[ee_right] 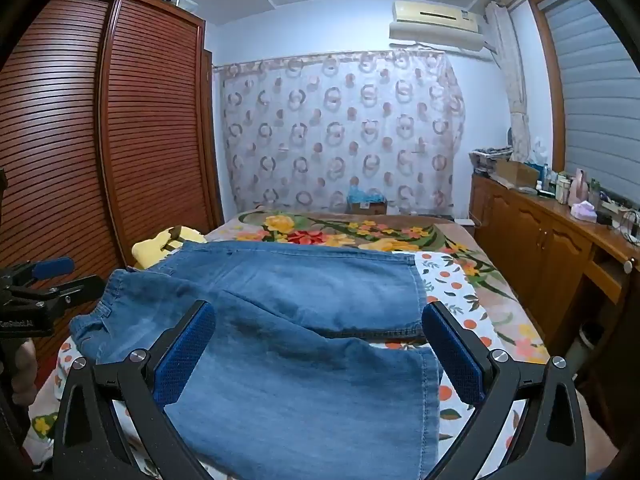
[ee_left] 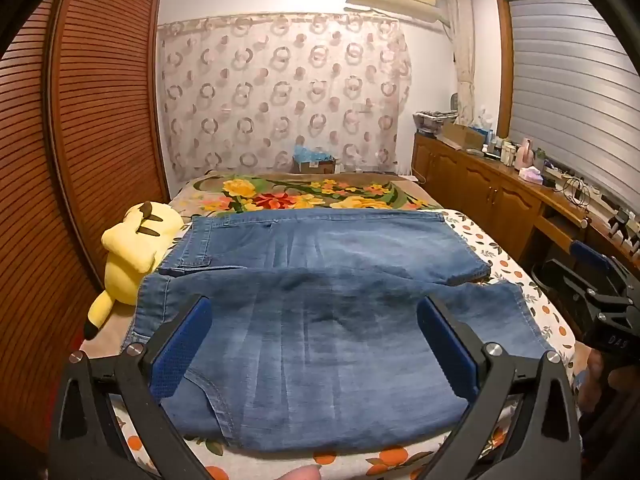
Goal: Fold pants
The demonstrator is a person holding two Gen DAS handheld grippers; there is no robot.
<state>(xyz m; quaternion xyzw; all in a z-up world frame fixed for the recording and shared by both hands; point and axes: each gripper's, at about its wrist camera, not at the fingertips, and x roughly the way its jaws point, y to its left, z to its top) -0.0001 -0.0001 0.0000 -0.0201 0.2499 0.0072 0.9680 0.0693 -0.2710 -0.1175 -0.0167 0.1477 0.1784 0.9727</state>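
Blue denim pants (ee_left: 320, 320) lie spread on the bed, waist to the left and leg ends to the right, the near leg overlapping the far one. They also show in the right wrist view (ee_right: 300, 320). My left gripper (ee_left: 314, 316) is open above the near leg's waist half, holding nothing. My right gripper (ee_right: 319, 320) is open above the near leg's hem end, holding nothing. The right gripper's body (ee_left: 592, 300) shows at the right edge of the left wrist view; the left gripper's body (ee_right: 36, 292) shows at the left edge of the right wrist view.
A yellow plush toy (ee_left: 136, 248) lies left of the pants by the slatted wardrobe (ee_left: 80, 140). The bed has a fruit-print sheet (ee_left: 500, 256) and a floral blanket (ee_left: 312, 194). A cluttered wooden sideboard (ee_left: 500, 184) runs along the right.
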